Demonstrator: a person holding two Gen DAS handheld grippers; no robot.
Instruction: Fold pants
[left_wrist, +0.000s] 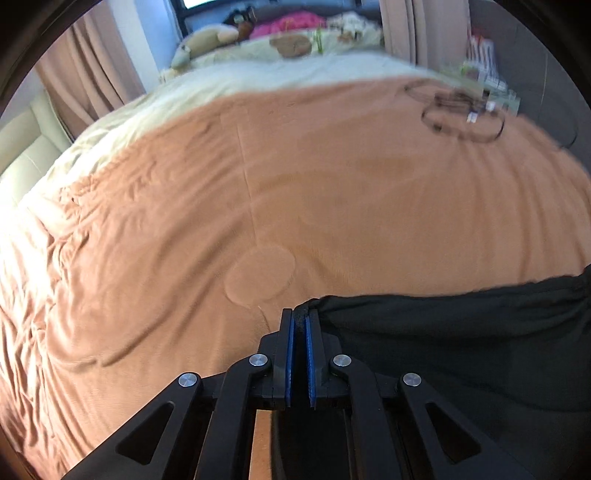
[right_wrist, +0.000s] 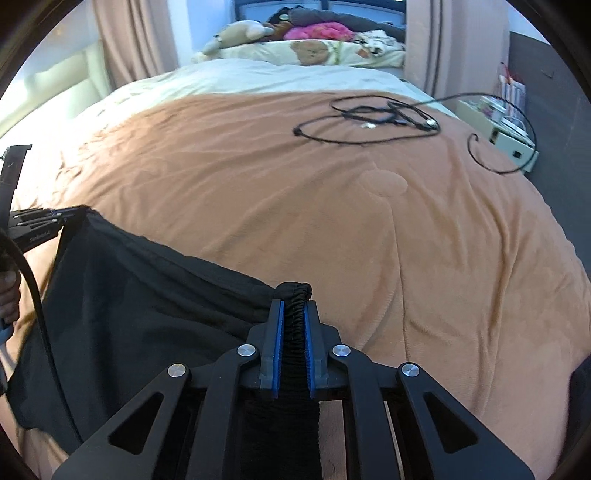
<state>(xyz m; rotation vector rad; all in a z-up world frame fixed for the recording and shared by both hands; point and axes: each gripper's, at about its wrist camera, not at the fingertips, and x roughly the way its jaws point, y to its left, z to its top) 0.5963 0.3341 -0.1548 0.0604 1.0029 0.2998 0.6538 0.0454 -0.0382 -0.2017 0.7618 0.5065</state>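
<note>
Two claws pinch the black pants (right_wrist: 147, 295) above the bed (right_wrist: 295, 184). Left claw (left_wrist: 299, 325) clamps a far-left corner. Right claw (right_wrist: 293, 314) is closed on the gathered waistband.

Black pants (right_wrist: 147, 295); tan blanket (right_wrist: 332, 229)

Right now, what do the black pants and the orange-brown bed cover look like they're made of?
The black pants look like a thin, matte woven or knit fabric, probably cotton or a synthetic blend: they hang limp, and the band in the right tool is gathered like elastic. The bed cover looks like soft fleece or plush: short fuzzy nap, gentle sheen, rounded wrinkles. The exact fibre of either cannot be told.
</note>
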